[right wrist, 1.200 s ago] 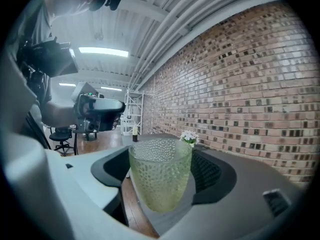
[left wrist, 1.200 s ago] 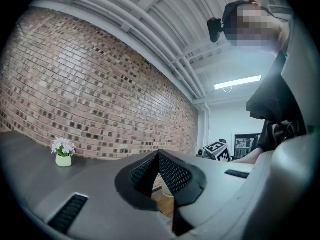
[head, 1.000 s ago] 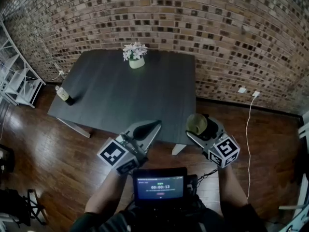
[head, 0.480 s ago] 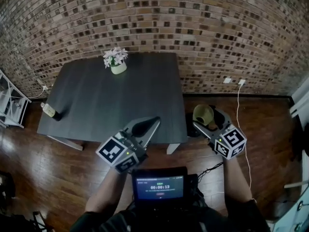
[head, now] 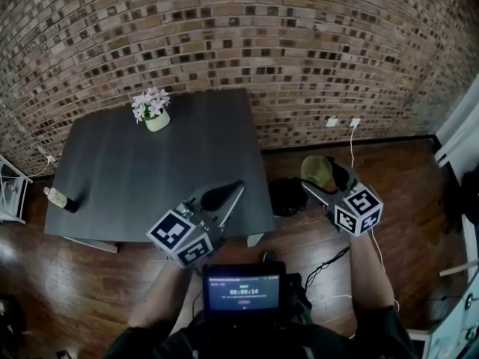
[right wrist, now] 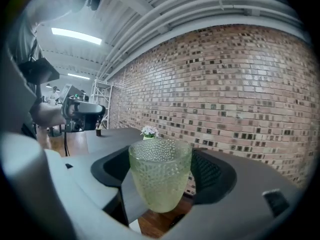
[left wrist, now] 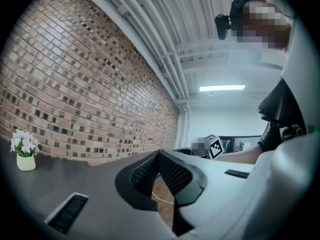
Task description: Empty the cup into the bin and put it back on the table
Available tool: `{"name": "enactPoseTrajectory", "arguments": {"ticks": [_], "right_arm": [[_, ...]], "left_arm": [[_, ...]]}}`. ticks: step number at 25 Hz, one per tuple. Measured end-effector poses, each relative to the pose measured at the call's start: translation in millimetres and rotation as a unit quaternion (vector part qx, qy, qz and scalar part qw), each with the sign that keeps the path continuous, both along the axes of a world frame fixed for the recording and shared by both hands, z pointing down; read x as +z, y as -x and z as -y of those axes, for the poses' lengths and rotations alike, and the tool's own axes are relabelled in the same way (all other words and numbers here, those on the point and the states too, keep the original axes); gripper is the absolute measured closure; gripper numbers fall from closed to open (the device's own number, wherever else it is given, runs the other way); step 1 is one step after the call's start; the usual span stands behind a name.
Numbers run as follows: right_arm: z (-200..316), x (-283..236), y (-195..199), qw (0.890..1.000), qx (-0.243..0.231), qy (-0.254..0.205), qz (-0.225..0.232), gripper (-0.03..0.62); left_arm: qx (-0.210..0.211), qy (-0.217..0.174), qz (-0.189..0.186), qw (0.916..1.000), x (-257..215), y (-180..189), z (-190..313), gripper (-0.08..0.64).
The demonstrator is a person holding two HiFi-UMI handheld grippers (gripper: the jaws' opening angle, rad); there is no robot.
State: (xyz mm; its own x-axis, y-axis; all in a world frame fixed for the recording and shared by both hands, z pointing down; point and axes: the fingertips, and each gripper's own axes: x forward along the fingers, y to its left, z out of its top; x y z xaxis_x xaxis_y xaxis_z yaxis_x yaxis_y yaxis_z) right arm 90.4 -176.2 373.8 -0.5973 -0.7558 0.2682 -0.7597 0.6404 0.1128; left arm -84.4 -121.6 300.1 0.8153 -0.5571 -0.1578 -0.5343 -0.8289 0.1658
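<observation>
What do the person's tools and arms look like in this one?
The left tool and right tool are light grey moulded shells, each tapering to two jaws lined with black ribbed pads. Each carries a white cube printed with black square markers. The person wears dark short sleeves.

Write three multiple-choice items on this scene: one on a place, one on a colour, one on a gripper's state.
1. Where does the flower pot stand? A: on the table's far side, near the brick wall. B: on the floor. C: on a chair.
2. What colour is the cup? A: red. B: pale green. C: blue.
3. How is the left gripper? A: shut on the cup. B: jaws wide apart. C: shut, empty.
Answers: 1 A, the head view shows it there; 2 B, the glass in the right gripper is pale green; 3 C, its tips meet with nothing between.
</observation>
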Motion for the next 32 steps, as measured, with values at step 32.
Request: {"name": "enactPoseTrajectory", "arguments": {"ticks": [32], "right_arm": [[191, 31, -162, 0.991, 0.028, 0.008, -0.132, 0.212]], "left_arm": [[-0.029, 0.019, 0.024, 0.9991, 13, -128, 165, 0.569]]}}
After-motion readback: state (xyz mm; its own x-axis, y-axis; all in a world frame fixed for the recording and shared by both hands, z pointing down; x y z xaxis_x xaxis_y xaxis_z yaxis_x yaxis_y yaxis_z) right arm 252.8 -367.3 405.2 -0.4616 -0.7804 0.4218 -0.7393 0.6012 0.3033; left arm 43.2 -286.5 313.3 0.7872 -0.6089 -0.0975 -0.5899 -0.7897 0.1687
